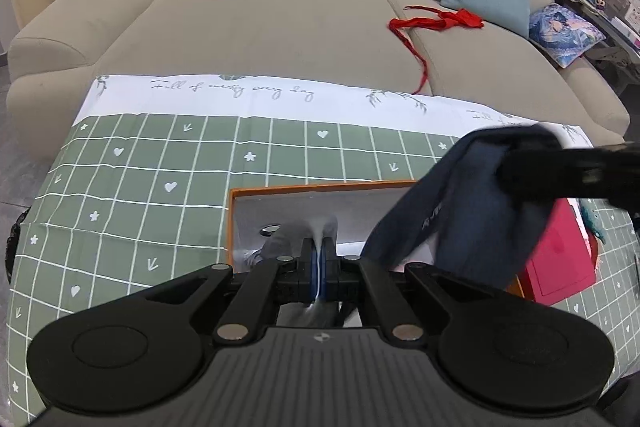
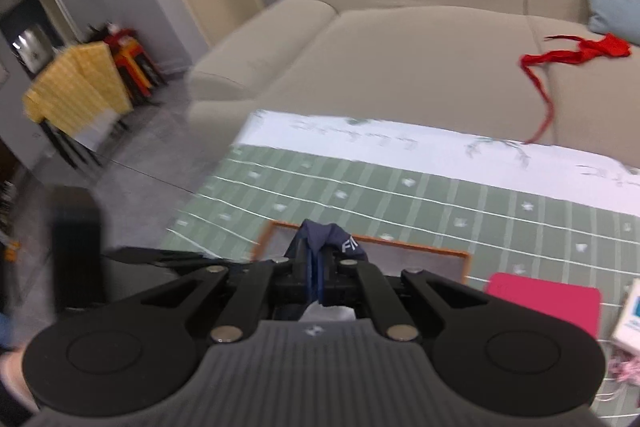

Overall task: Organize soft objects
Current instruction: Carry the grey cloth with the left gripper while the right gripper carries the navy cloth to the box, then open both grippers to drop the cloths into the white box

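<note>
Beige sofa cushions (image 1: pixel 280 19) fill the background, and in front of them a green grid-patterned cloth with a white border (image 1: pixel 140 167) covers the work surface, its border bearing looped script that seems to read "Full of every every day". On it sits an orange-rimmed cardboard box with a pale inside (image 1: pixel 280 193), directly ahead of both tools. The left gripper (image 1: pixel 319 263) is clamped on a thin fold of grey-white fabric (image 1: pixel 316 227) right over the box's near wall. The right gripper (image 2: pixel 318 267) is pinched shut on a dark navy cloth item (image 1: pixel 460 211), which hangs lengthwise from its jaws over the box's right end; white lettering on it is only partly readable, "FI" at most. A red ribbon-like strip (image 1: pixel 436 23) lies well apart on the sofa, nearer the right side. A pink flat box (image 2: pixel 548 299) lies just right of the orange one.
</note>
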`<state>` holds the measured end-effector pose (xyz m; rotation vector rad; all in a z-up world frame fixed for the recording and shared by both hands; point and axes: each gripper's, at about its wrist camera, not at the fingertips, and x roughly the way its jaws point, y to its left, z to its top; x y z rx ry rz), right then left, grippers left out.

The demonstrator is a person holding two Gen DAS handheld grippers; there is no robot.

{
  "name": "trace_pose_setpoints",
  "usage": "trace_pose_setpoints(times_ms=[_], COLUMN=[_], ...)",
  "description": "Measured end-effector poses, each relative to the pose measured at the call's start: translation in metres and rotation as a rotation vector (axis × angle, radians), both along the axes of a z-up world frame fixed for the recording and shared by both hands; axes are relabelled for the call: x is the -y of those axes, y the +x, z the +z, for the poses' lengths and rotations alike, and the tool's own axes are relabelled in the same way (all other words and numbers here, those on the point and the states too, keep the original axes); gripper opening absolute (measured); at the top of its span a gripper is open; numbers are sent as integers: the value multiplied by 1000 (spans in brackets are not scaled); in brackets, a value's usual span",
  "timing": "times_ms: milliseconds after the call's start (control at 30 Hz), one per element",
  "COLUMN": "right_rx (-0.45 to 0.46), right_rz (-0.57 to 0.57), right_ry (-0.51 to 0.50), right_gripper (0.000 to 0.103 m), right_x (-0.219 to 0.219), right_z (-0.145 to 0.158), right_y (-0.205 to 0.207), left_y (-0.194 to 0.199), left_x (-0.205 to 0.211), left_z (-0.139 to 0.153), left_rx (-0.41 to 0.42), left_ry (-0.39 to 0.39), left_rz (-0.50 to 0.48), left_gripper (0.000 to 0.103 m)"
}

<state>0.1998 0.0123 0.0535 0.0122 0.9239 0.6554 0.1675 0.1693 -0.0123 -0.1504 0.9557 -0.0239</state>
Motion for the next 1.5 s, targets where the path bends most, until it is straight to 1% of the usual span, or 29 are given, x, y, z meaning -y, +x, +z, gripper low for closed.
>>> trace_pose_setpoints(times_ms=[67, 133, 267, 367, 500, 567, 600, 633, 667, 700, 733, 767, 800, 900, 933, 1000, 1033, 1067, 1100, 1133, 1167, 1233, 1300, 1433, 1500], right_rx=[-11, -42, -81, -95, -91, -99, -97, -95, -94, -91, -91, -91, -91, -87, -85, -82, -82, -81, -80, -80, -81, -96, -86, -44, -40], right_rz=[-10, -11, -32, -20, -2, 2, 3, 9, 20, 24, 25, 23, 22, 30, 34, 38, 40, 38, 39, 36, 32, 35, 26, -1, -18], right_ry=[-47, -57, -77, -73, -84, -87, -89, -92, -95, -96, -97, -100, -102, -99, -98, -93, -93, -96, -99, -93, -78, -43, -47, -55, -41], right_gripper=[0, 0, 0, 0, 0, 4, 4, 4, 4, 5, 8, 7, 8, 8, 8, 8, 9, 14, 21, 35, 42, 46, 50, 66, 69], right_x=[1, 4, 14, 13, 12, 11, 11, 10, 9, 8, 7, 7, 7, 8, 9, 10, 10, 11, 11, 13, 15, 19, 21, 26, 32], right_z=[-15, -31, -60, -70, -74, -75, -76, -76, -76, -76, -76, -77, -77, -74, -73, -69, -68, -66, -63, -61, -59, -55, -51, -41, -35], right_y=[5, 12, 21, 23, 21, 23, 23, 23, 22, 22, 22, 22, 22, 21, 20, 20, 20, 20, 21, 21, 20, 20, 18, 13, 11], left_y=[0, 0, 0, 2, 8, 8, 8, 8, 8, 6, 5, 5, 4, 2, 1, -2, -3, -3, -2, -2, -2, -4, -8, -16, -22], left_x=[3, 6, 11, 15, 14, 13, 13, 13, 14, 16, 17, 17, 18, 20, 20, 21, 20, 20, 21, 21, 21, 19, 17, 23, 26], left_z=[-2, -6, -13, -16, -23, -26, -27, -28, -28, -27, -27, -26, -25, -21, -19, -16, -14, -13, -11, -10, -9, -5, 0, 12, 20], left_rx=[2, 8, 4, 19, -5, -18, -23, -27, -36, -44, -48, -46, -41, -28, -24, -17, -17, -19, -23, -34, -45, -35, -24, 2, 20], left_ry=[-1, -13, -76, -80, -84, -93, -91, -76, -56, -43, -40, -47, -48, -2, 8, 7, 5, 8, 16, 32, 49, 53, 46, 92, 104], left_rz=[-12, -24, -35, -55, -28, -25, -21, -18, -15, -12, -10, -12, -13, -3, 2, 6, 9, 14, 21, 31, 42, 64, 74, 85, 94], left_gripper=[2, 2, 2, 2, 4, 8, 9, 16, 33, 46, 66, 68, 69, 76, 76, 79, 82, 85, 85, 86, 89, 90, 90, 90, 90])
